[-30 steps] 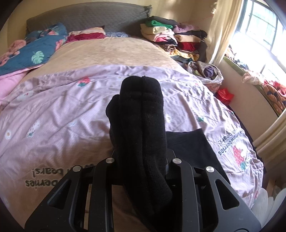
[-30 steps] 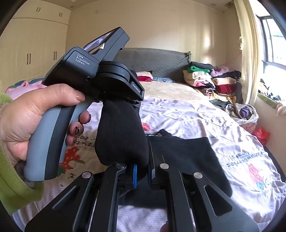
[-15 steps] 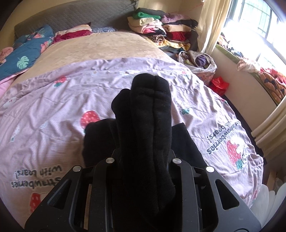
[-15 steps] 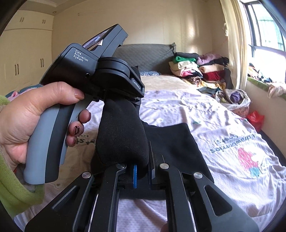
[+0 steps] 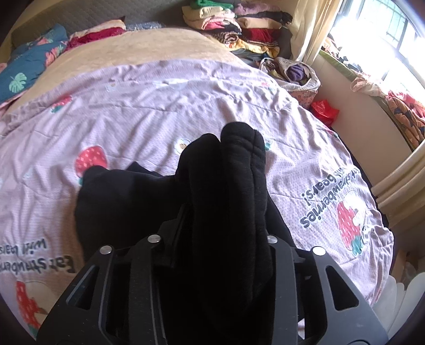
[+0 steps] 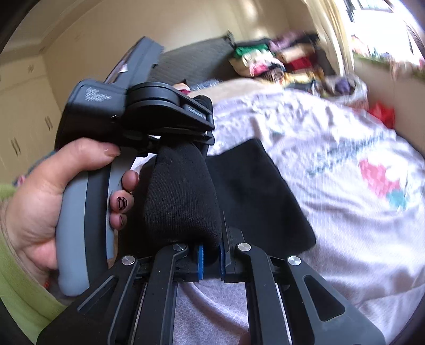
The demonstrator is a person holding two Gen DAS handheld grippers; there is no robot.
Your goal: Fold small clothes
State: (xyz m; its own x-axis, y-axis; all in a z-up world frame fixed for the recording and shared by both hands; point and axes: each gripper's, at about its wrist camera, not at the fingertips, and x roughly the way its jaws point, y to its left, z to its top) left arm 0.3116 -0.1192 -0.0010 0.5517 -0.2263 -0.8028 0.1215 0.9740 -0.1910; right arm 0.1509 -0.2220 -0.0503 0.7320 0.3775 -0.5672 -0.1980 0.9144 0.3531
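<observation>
A black sock (image 5: 228, 191) stands up between the fingers of my left gripper (image 5: 212, 233), which is shut on it. The same sock (image 6: 183, 196) shows in the right wrist view, stretched between the left gripper (image 6: 170, 111) above and my right gripper (image 6: 211, 254), whose blue pads (image 6: 199, 261) are shut on its lower end. A flat black garment (image 5: 119, 201) lies on the bed under both grippers, also seen in the right wrist view (image 6: 255, 191).
The bed has a pink strawberry-print quilt (image 5: 159, 106). A stack of folded clothes (image 5: 233, 24) sits at the bed's far right corner. A basket of clothes (image 5: 297, 74) and a red bag (image 5: 324, 111) are on the floor by the window.
Both grippers have moved forward and lower over the bed with the sock held between them. The flat black garment now lies wider in the left wrist view. The right view is motion-blurred.
</observation>
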